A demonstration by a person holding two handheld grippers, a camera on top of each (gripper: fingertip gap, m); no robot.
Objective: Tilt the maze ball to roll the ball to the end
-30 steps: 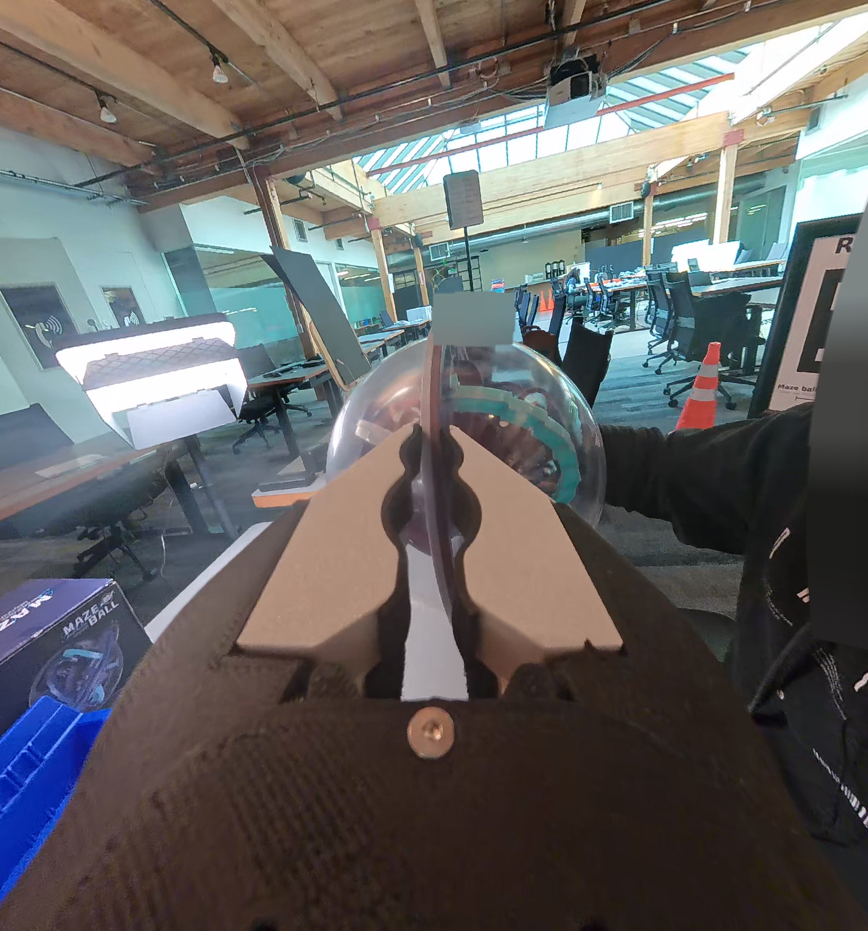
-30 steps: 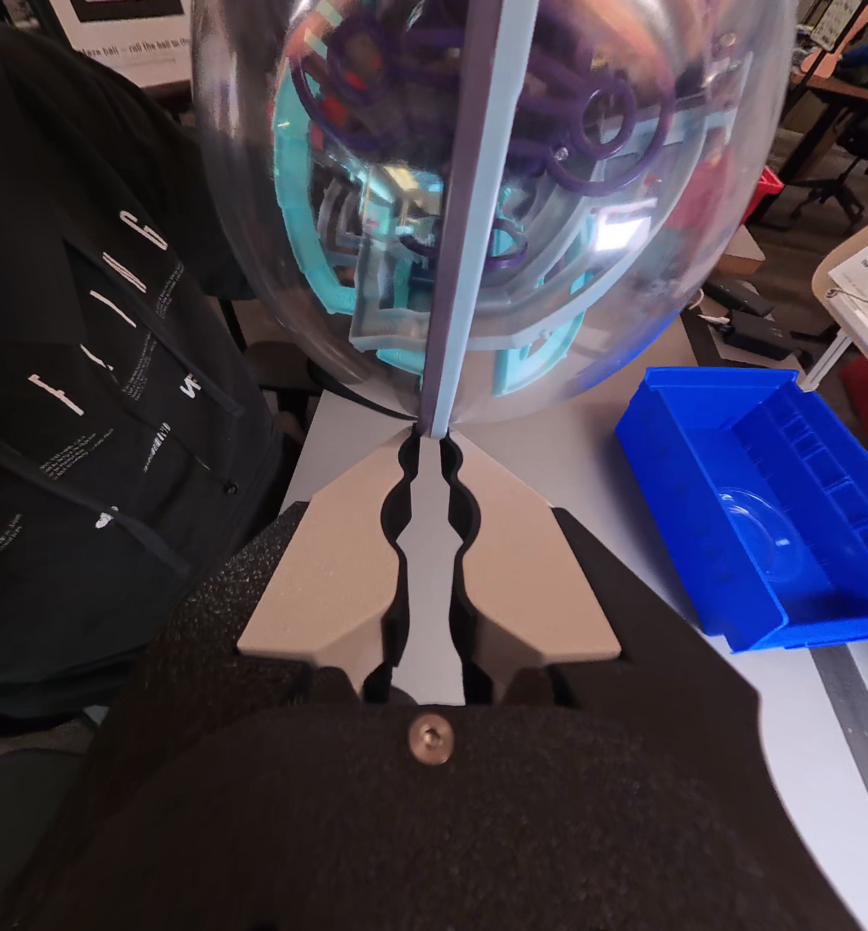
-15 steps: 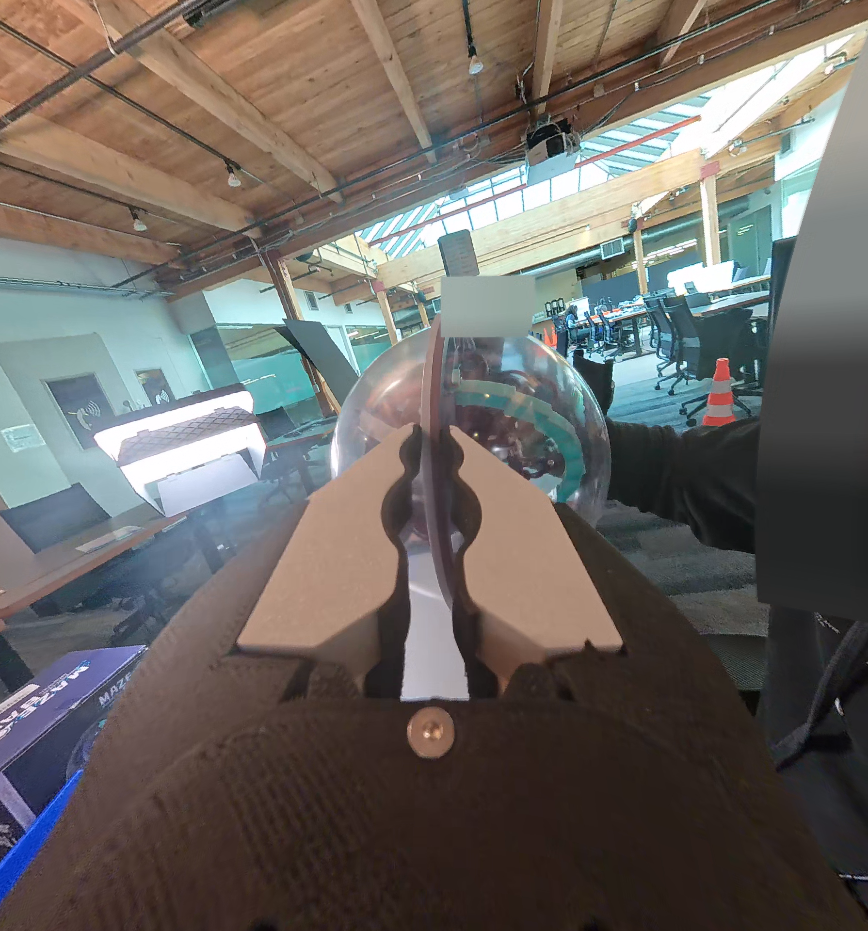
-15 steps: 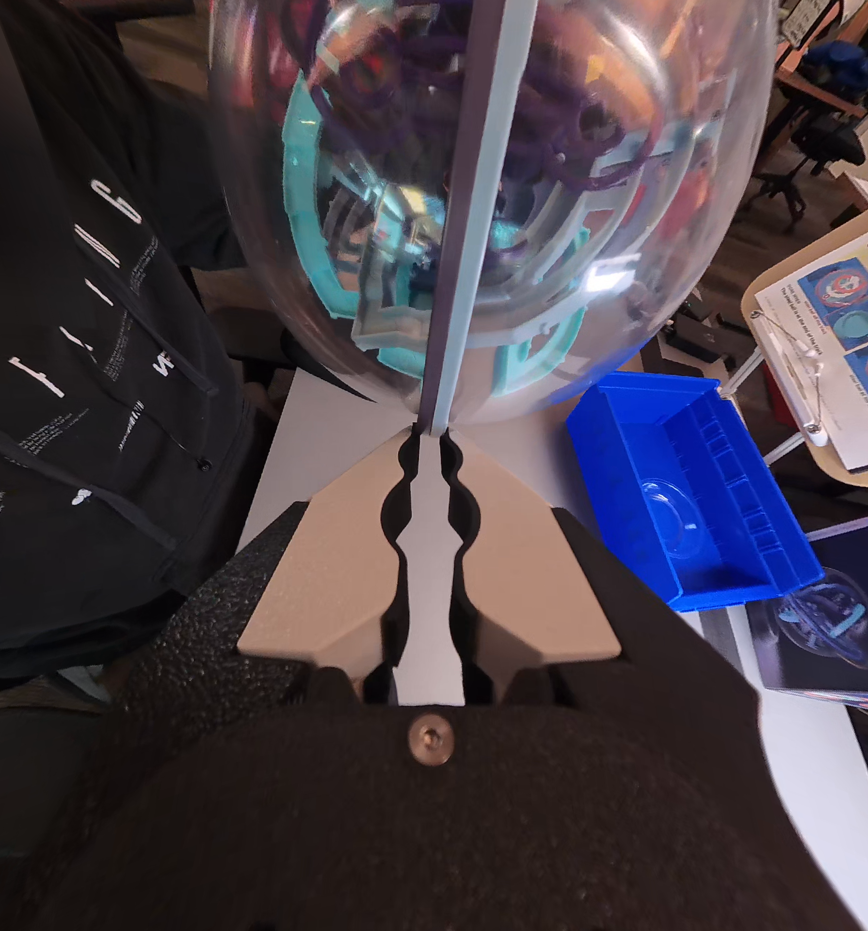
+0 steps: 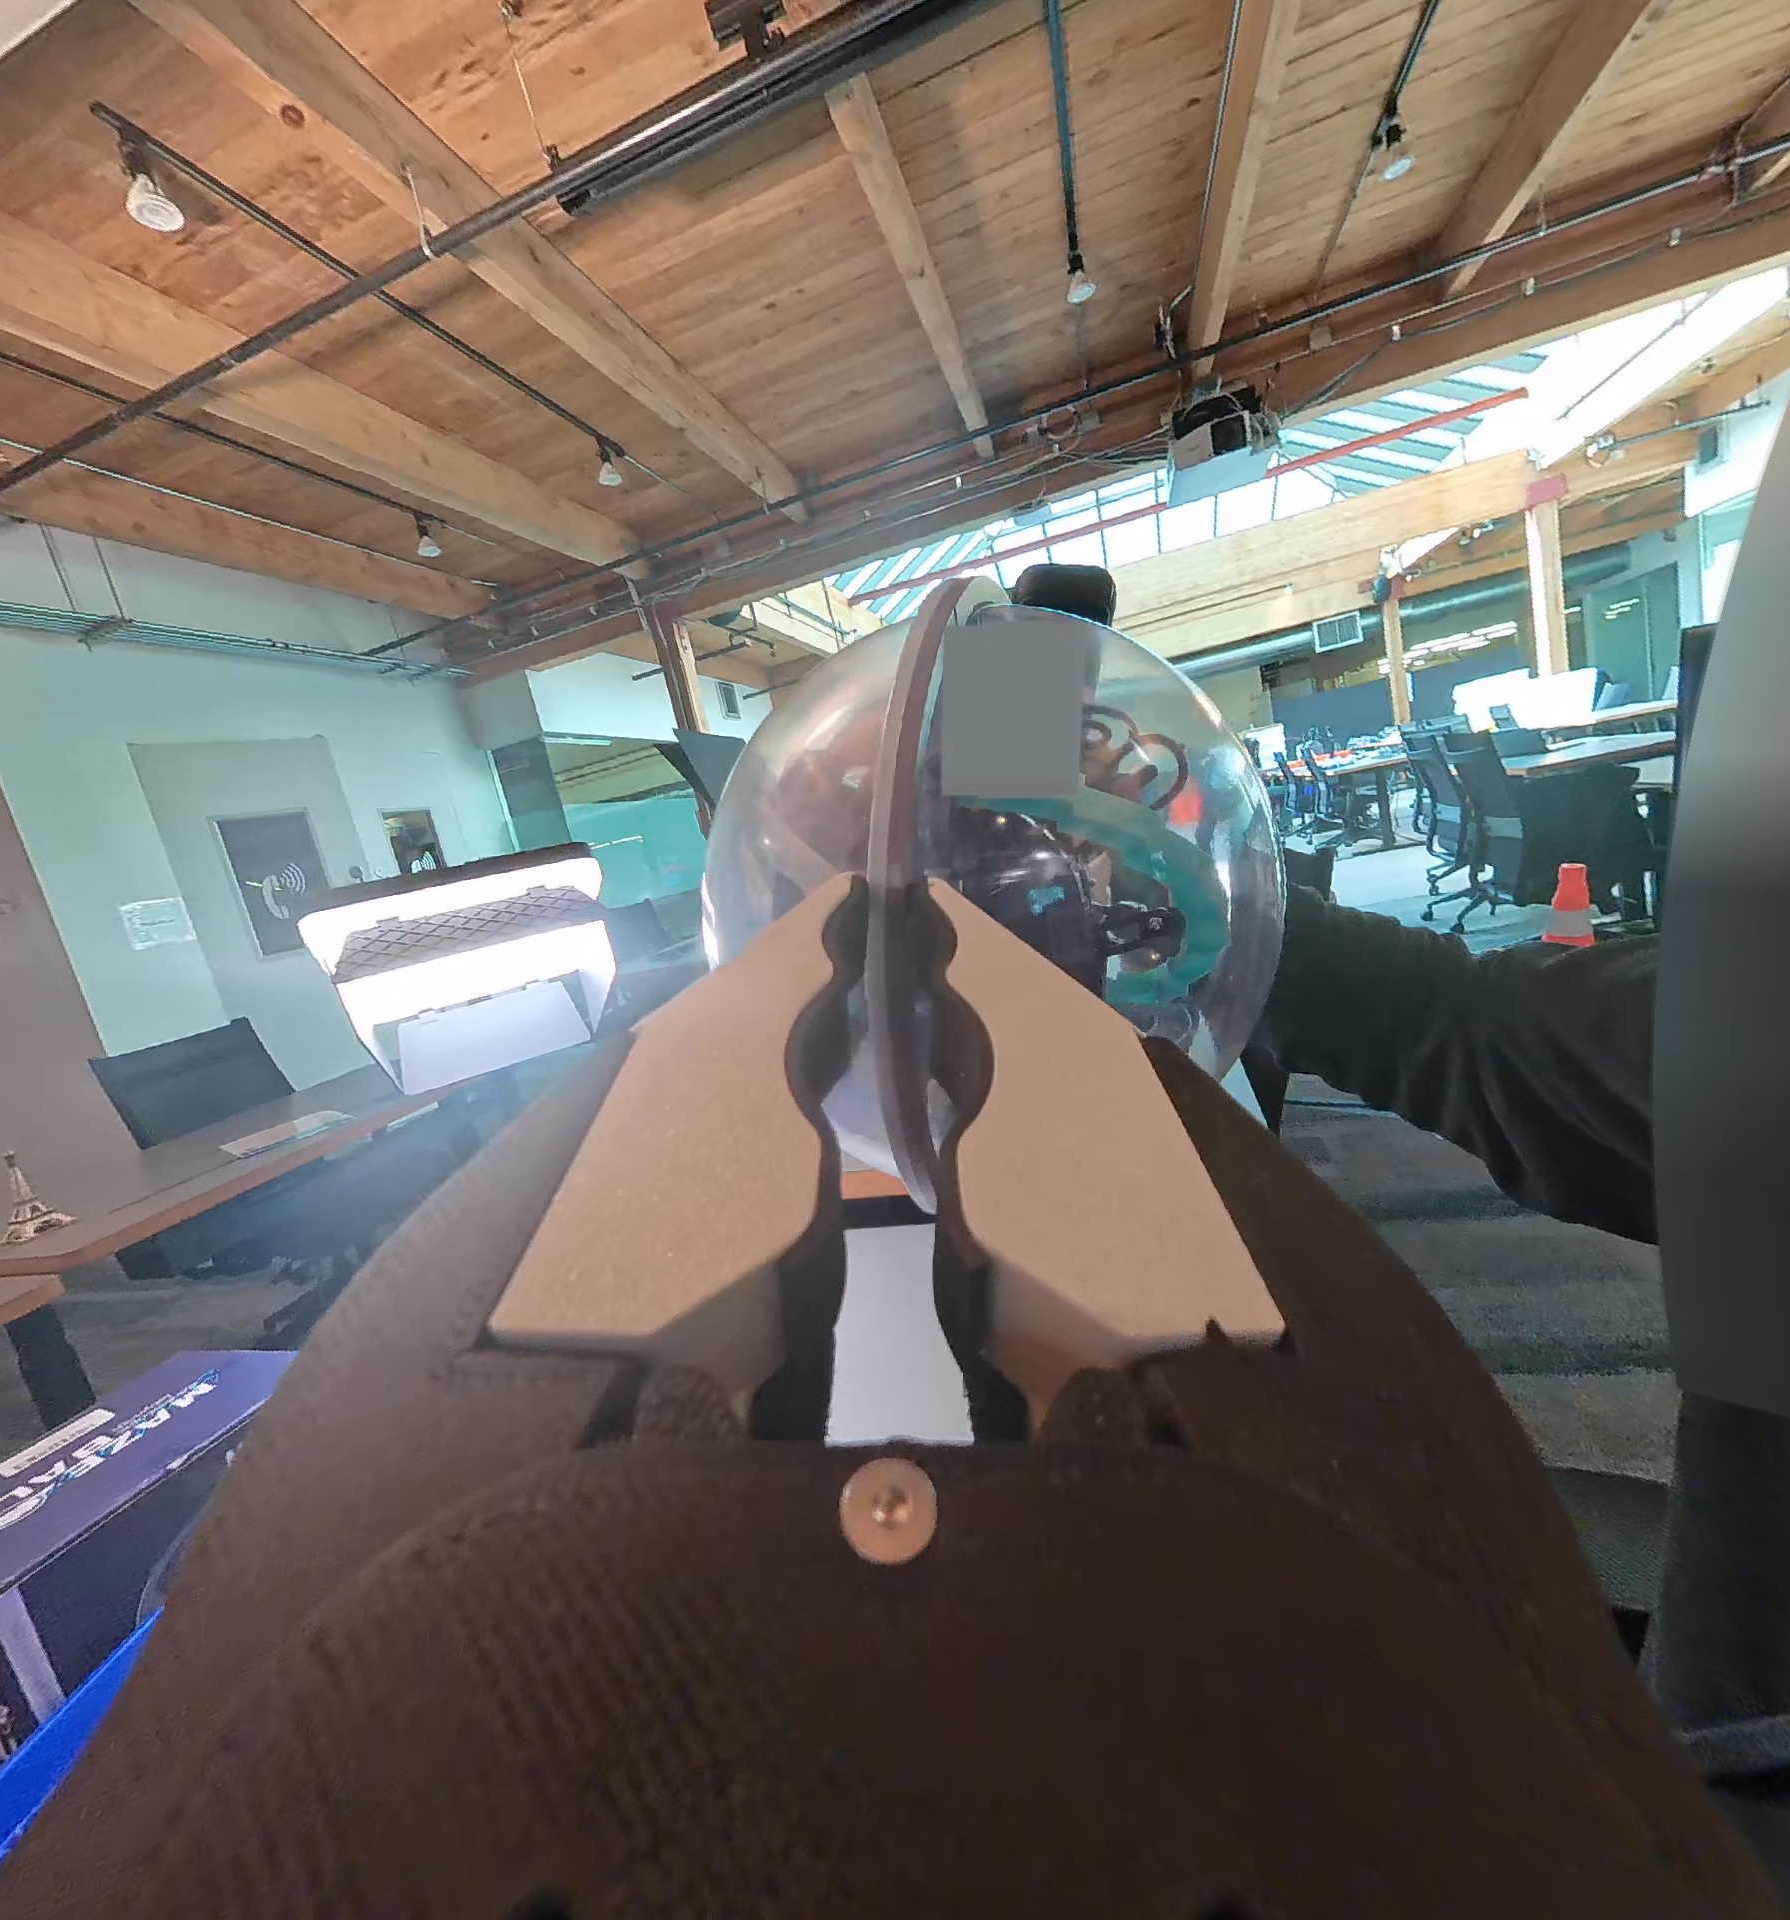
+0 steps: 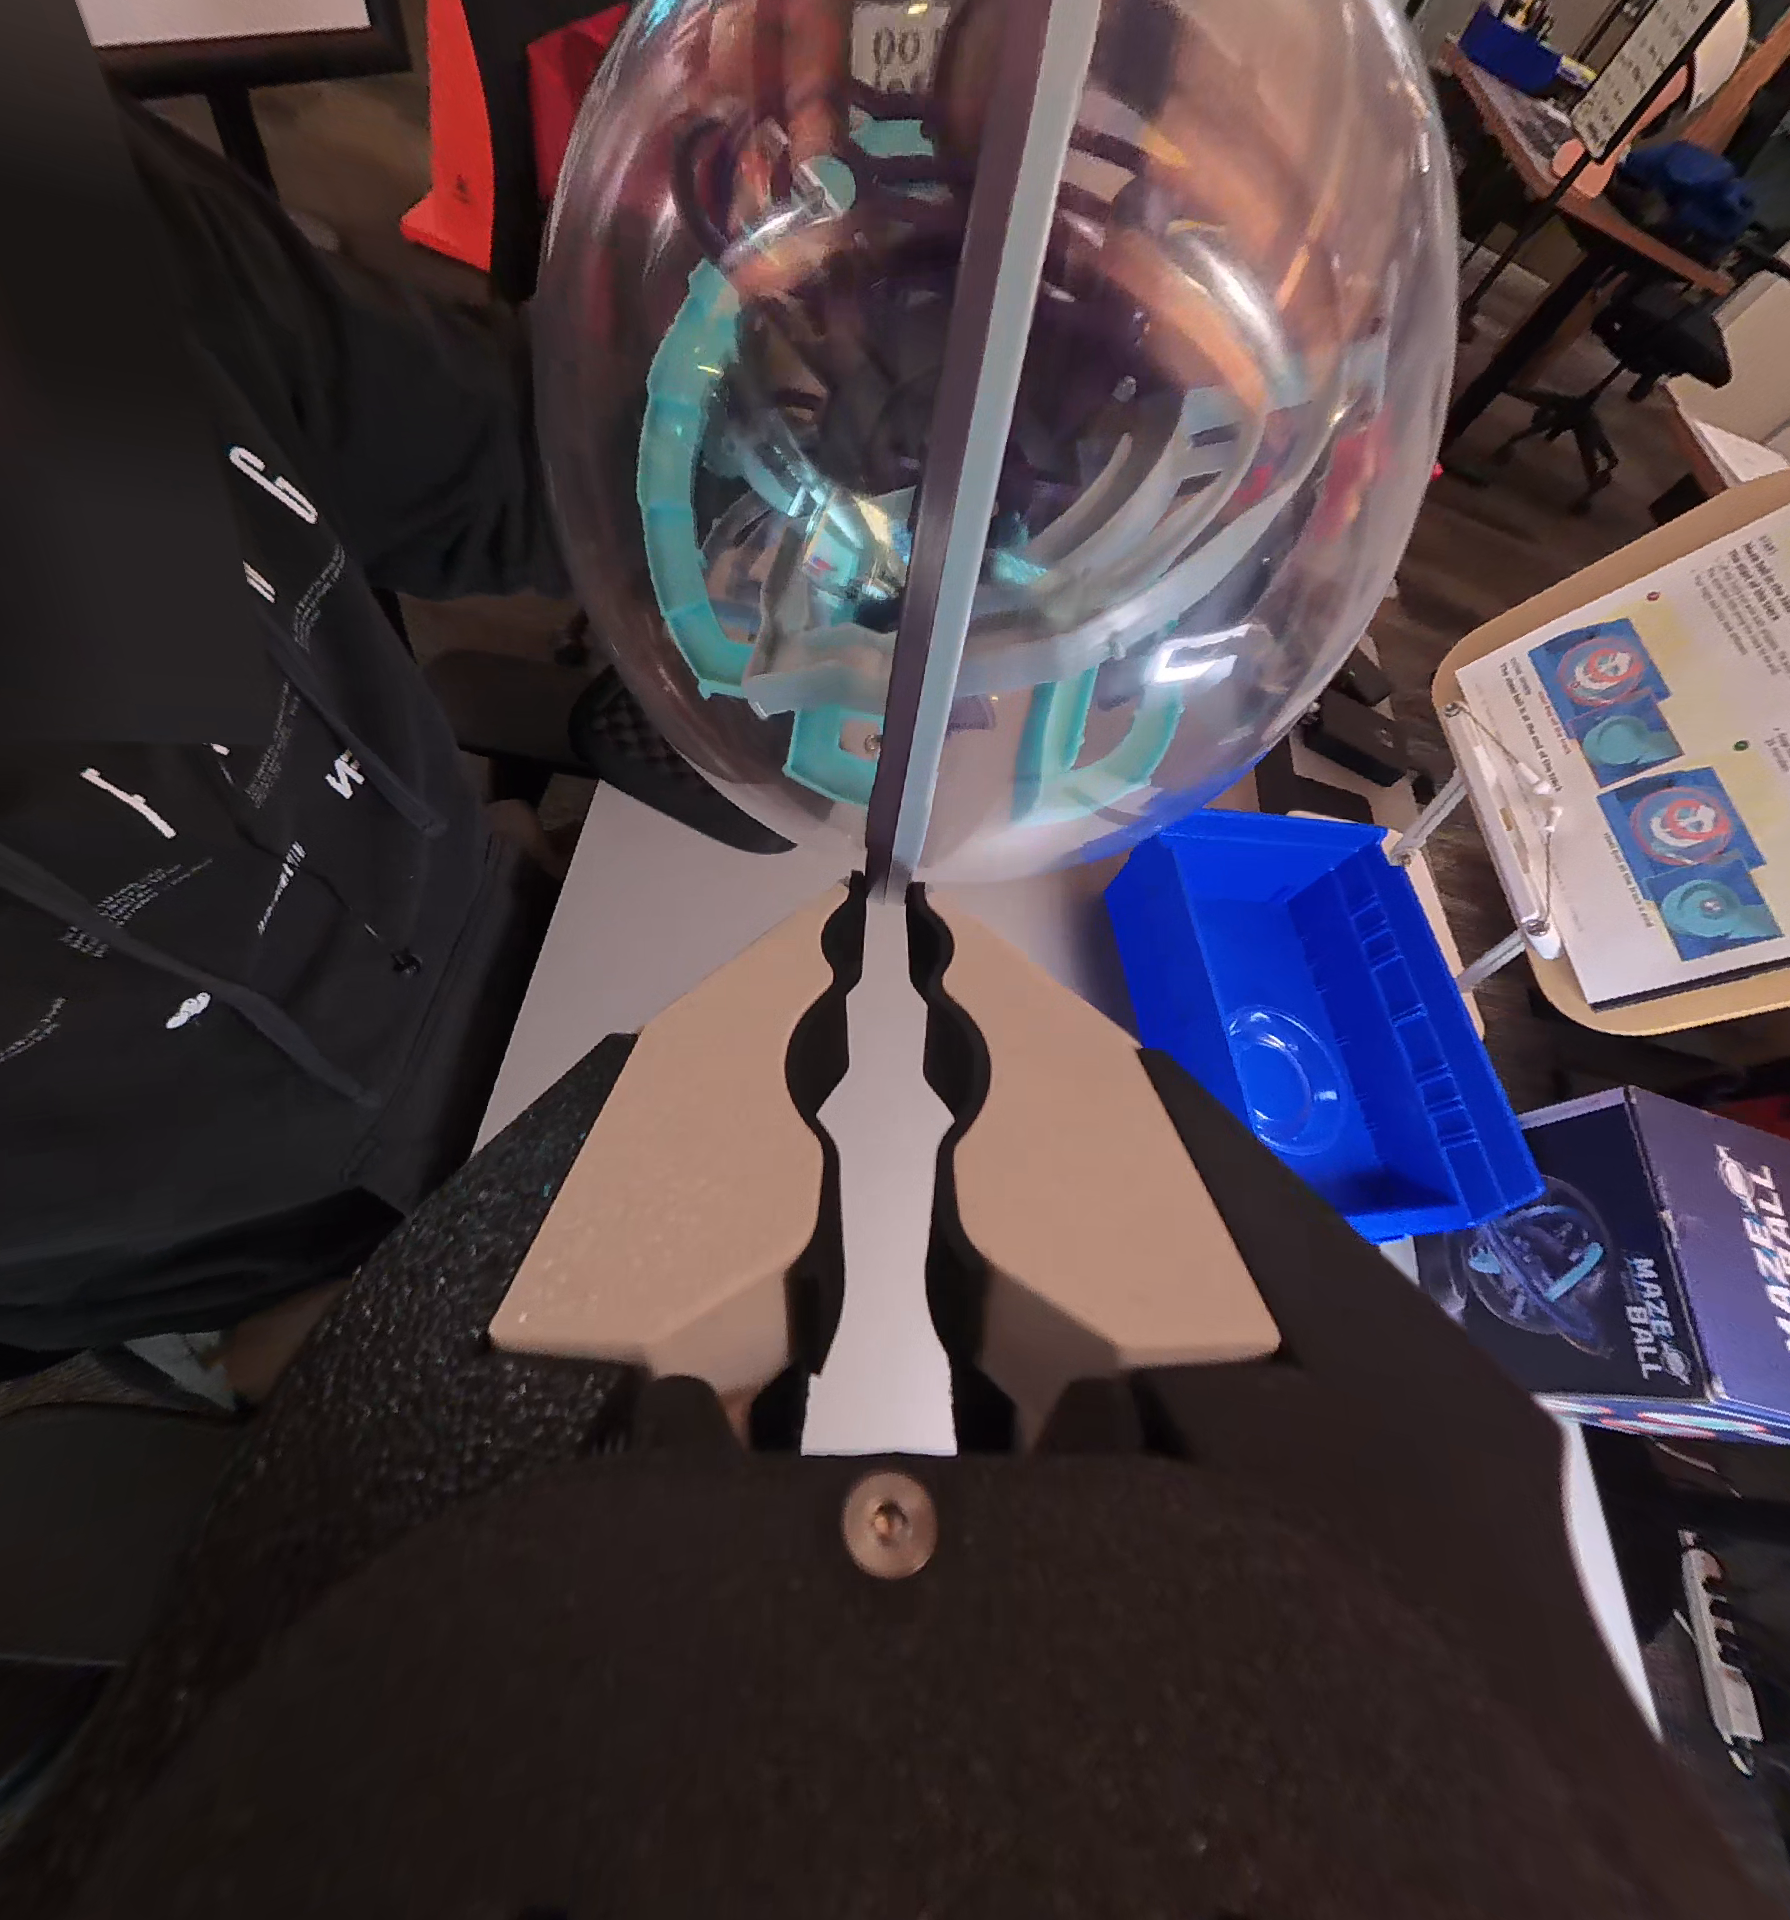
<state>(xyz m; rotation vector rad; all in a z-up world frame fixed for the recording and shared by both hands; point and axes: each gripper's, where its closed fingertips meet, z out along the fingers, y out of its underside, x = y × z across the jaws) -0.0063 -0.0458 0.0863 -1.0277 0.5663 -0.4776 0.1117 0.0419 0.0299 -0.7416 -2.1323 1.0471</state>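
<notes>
The maze ball [image 5: 995, 821] is a clear sphere with teal and purple tracks inside and a thin flat rim around its middle. It is held up in the air between both grippers. My left gripper [image 5: 893, 894] is shut on the rim, which runs deep between its pads. In the right wrist view the maze ball [image 6: 995, 416] fills the upper middle. My right gripper [image 6: 883, 885] is shut on the rim's edge with just its fingertips. I cannot pick out the small ball inside.
A blue bin [image 6: 1327, 1029] with a clear dish in it lies on the white table [image 6: 600, 935]. The maze ball's box [image 6: 1722, 1278] is beside the bin and also shows in the left wrist view [image 5: 70, 1496]. An instruction sheet [image 6: 1701, 769] lies at the right. A person in black [image 6: 164, 727] stands at the left.
Both grippers have tilted the maze ball while keeping their hold. The left view has swung up toward the ceiling. The right view now looks down on more of the table, bin and box.
</notes>
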